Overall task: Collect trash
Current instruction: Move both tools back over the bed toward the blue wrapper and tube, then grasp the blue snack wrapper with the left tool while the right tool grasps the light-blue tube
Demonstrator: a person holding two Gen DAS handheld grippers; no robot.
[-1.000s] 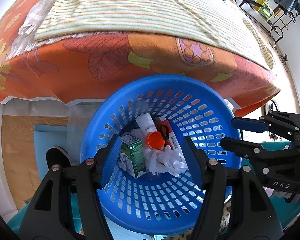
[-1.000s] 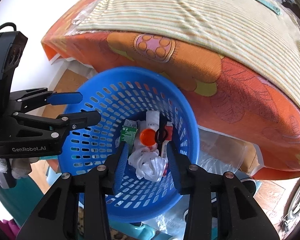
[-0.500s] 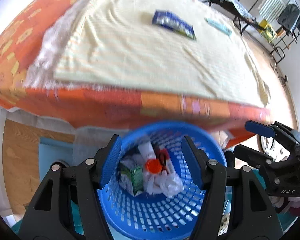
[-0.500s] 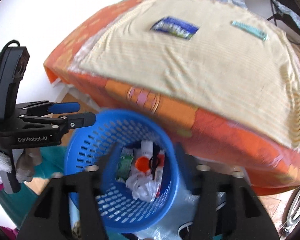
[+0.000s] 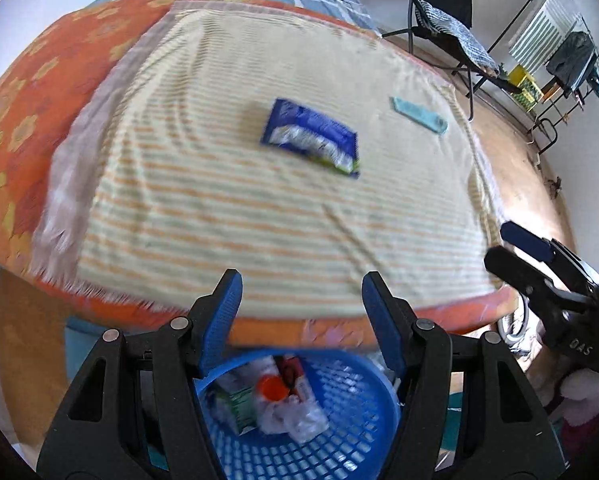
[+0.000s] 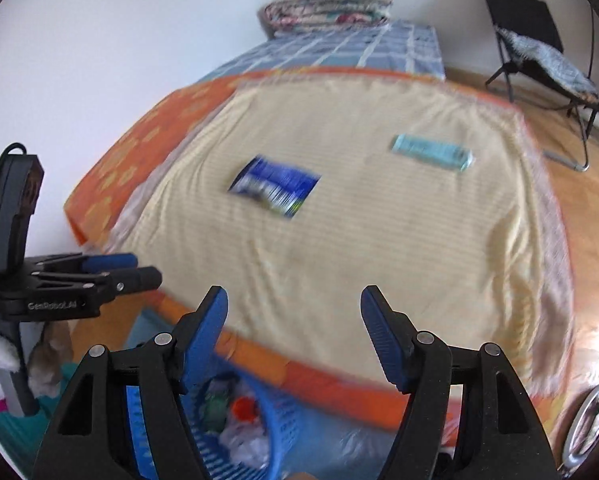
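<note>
Below bed edge: blue basket [image 5: 339, 432] sits on the floor, just beside the orange bedspread's [image 5: 31, 120] hanging hem; its rim shows under both grippers.
Bed top: striped yellow cloth [image 5: 219, 200] lies flat, with bare stretches all round the litter.
Trash on bed: two pieces, well apart — one blue wrapper [image 5: 311, 138] mid-cloth, one light-blue packet [image 5: 419, 115] nearer the far right edge.
Trash in basket: green carton [image 5: 241, 406], orange cap [image 5: 273, 388], crumpled white plastic [image 5: 295, 420]; the rest blurred.
Left gripper [image 5: 301, 312]: jaws apart, empty.
Right gripper [image 6: 293, 328]: jaws wide apart, empty.
Beyond bed: one black folding chair [image 6: 535, 48] on wooden floor.
</note>
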